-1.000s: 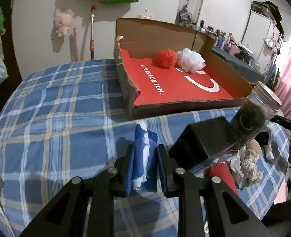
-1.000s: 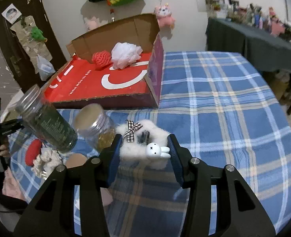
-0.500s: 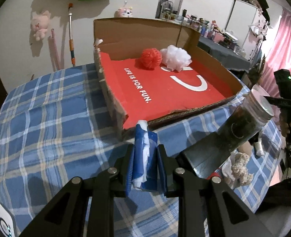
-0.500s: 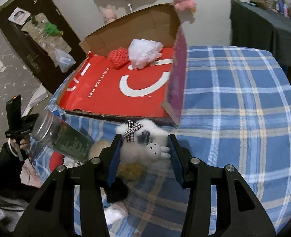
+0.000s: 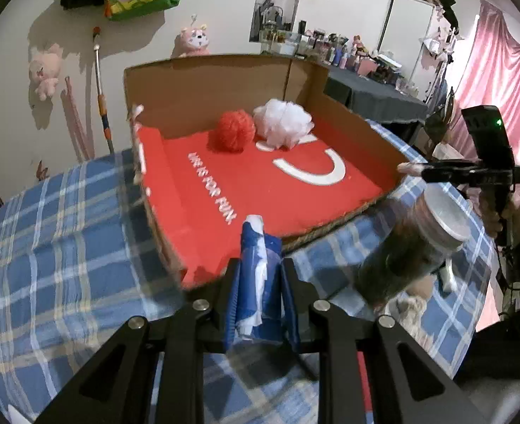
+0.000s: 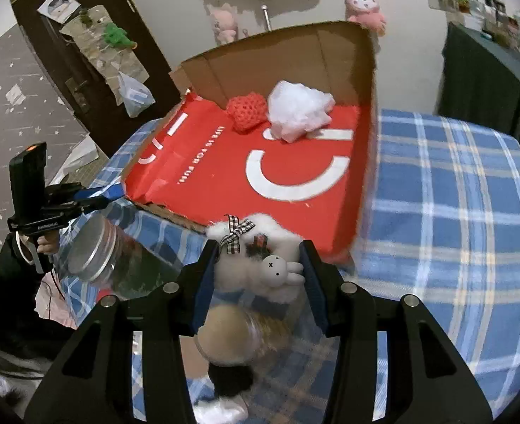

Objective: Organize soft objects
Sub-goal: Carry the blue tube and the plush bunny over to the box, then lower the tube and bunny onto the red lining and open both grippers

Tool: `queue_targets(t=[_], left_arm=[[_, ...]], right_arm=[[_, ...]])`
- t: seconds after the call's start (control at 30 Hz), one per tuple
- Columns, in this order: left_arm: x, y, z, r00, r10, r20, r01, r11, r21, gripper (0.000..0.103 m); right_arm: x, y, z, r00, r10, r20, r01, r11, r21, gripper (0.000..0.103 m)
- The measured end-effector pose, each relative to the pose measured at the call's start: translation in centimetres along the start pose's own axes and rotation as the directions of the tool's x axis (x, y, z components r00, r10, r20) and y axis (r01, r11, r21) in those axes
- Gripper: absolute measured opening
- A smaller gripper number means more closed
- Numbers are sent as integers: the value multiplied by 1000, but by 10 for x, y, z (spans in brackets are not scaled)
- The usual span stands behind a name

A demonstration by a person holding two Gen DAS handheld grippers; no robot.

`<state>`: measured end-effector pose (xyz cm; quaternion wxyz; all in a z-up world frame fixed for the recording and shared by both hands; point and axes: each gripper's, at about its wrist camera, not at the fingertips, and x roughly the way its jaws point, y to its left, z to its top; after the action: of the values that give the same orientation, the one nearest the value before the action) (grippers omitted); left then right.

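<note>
- Your left gripper points forward and down over the blue checked tablecloth, its tips just short of the near corner of the cardboard box.
- Its jaws are pressed tight on a folded blue and white cloth; the cloth stands upright between the pads and sticks out past the tips, over the box's near edge.
- Your right gripper is angled downward too, and hangs above the table in front of the box's near wall.
- Its jaws pinch a white fluffy plush from both sides. The plush carries a checked bow and a small white rabbit charm that faces the camera.
- In the right wrist view your left hand shows at the far left, wrapped round the handle of its gripper, with a dark sleeve below it. In the left wrist view your right hand grips its handle at the right edge.
- The box lies open on the table with a red liner printed in white. A red knitted ball and a white mesh puff sit touching each other against its far wall.
- A tall jar with a metal lid leans in the space between your two grippers, with dark contents inside; what props it is not visible.
- Directly under the right gripper stands a second jar, blurred, with more small things around it on the cloth that are too smeared to name.
</note>
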<state>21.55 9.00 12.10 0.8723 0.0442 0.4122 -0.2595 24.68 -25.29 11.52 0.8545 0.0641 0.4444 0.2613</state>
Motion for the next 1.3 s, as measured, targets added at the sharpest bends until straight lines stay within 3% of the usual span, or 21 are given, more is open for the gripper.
queue_targets(t=[0.13, 0.37, 0.5, 0.73, 1.1, 1.3], left_arm=[[10, -7, 18, 1000, 10, 12, -10, 1000, 5, 23], [36, -18, 57, 995, 98, -5, -98, 995, 19, 24], [59, -15, 77, 988, 148, -45, -148, 989, 0, 24], [109, -2, 98, 967, 208, -148, -212, 977, -17, 24], [150, 19, 111, 928, 293, -231, -304, 952, -16, 24], [157, 24, 109, 922, 298, -248, -311, 950, -14, 25]], right_arm=[[13, 9, 14, 999, -39, 19, 40, 998, -39, 44], [45, 16, 50, 987, -159, 4, 159, 982, -97, 44], [71, 22, 68, 958, -285, -19, 278, 946, -168, 44], [119, 17, 94, 902, -416, -117, 385, 897, -218, 44], [160, -2, 109, 853, -480, -204, 442, 873, -204, 44], [169, -7, 110, 832, -513, -210, 470, 854, -223, 46]])
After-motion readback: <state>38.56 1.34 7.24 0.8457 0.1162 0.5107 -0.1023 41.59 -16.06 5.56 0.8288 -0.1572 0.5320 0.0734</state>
